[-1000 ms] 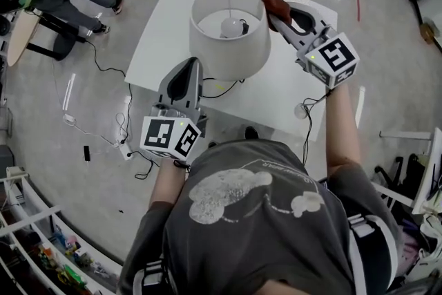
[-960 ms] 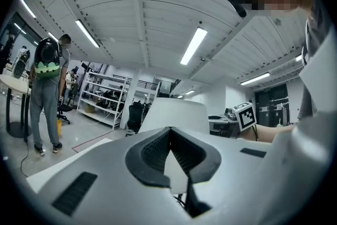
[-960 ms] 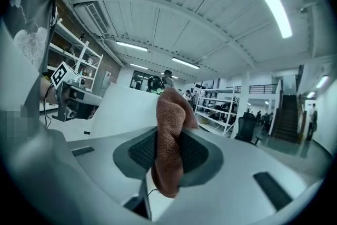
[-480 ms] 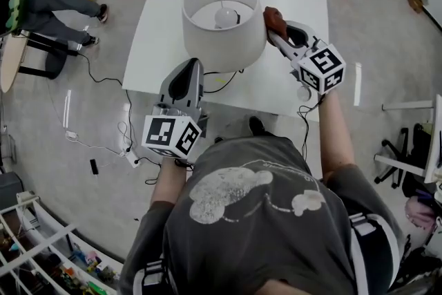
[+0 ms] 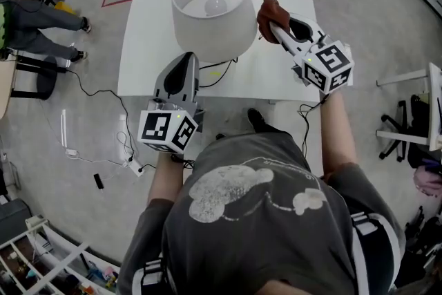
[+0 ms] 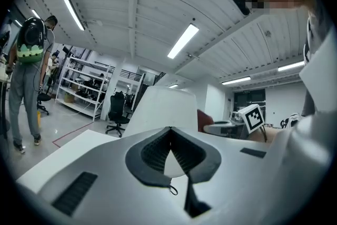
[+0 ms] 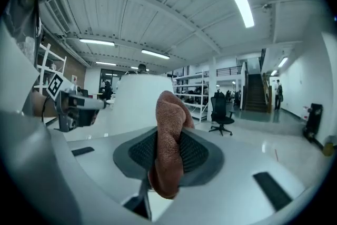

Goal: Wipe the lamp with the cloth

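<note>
One white lamp (image 5: 207,14) with a round open shade stands on one table (image 5: 141,38); your right gripper (image 5: 275,27) clenches the one brown cloth (image 5: 269,9), your left gripper (image 5: 188,56) is closed, empty

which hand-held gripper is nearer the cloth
Right. The right hand-held gripper is shut on the cloth, at the right side of the shade. The left hand-held gripper is at the shade's near left side, apart from the cloth.
</note>
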A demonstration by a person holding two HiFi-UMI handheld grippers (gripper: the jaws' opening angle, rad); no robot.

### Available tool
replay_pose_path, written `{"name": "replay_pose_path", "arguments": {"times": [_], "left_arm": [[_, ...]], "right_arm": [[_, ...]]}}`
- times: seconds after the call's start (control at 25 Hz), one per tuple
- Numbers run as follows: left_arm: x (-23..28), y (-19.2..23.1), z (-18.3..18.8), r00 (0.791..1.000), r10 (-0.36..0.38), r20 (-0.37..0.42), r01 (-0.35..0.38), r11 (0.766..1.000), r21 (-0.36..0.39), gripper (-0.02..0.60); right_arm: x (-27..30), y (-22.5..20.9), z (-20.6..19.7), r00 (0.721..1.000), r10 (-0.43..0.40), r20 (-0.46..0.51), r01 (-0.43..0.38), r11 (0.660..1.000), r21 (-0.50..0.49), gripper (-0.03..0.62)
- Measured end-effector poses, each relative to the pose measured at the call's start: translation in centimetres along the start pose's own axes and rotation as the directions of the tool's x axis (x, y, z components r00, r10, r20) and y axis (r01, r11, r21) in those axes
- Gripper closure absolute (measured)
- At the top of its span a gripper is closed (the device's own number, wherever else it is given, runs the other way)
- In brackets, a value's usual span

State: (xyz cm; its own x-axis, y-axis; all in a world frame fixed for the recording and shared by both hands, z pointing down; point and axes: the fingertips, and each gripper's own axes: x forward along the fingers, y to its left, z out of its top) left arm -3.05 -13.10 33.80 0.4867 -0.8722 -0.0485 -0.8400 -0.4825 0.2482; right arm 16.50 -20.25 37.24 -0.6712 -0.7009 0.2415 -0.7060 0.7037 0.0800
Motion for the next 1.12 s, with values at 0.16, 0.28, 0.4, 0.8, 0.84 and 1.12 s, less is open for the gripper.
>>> {"name": "replay_pose_path", "arguments": {"times": [0.16,0.28,0.4,0.8,0.84,1.12], "left_arm": [[-0.3,0.2,0.7,0.999,-0.033,0.010,0.033,0.999,0.001,0.574],[0.0,-0.5,1.3,0.998,-0.062,0.014,0.062,0.998,0.009,0.574],[-0.1,-1.1,1.5,0.996,-0.087,0.021,0.087,0.996,0.015,0.574],[-2.4,-0.7,0.5,0.992,-0.126,-0.016,0.126,0.992,-0.008,0.574],[-2.5,-0.7,0.2,0.992,-0.125,-0.021,0.125,0.992,-0.009,0.574],[-3.1,-0.3,-0.3,0.999,-0.036,-0.017,0.036,0.999,-0.017,0.574]], "right_arm": [[-0.6,1.5,6.7,0.990,-0.018,0.139,0.025,0.999,-0.046,0.497],[-0.5,2.3,9.3,0.983,-0.011,0.184,0.026,0.997,-0.076,0.497],[-0.2,3.4,9.1,0.987,-0.024,0.159,0.040,0.994,-0.101,0.497],[0.1,7.0,3.3,0.996,-0.068,0.050,0.070,0.997,-0.045,0.497],[0.1,7.3,2.7,0.997,-0.065,0.041,0.067,0.997,-0.044,0.497],[0.2,10.0,-0.9,0.999,0.025,-0.029,-0.026,0.998,-0.052,0.497]]}}
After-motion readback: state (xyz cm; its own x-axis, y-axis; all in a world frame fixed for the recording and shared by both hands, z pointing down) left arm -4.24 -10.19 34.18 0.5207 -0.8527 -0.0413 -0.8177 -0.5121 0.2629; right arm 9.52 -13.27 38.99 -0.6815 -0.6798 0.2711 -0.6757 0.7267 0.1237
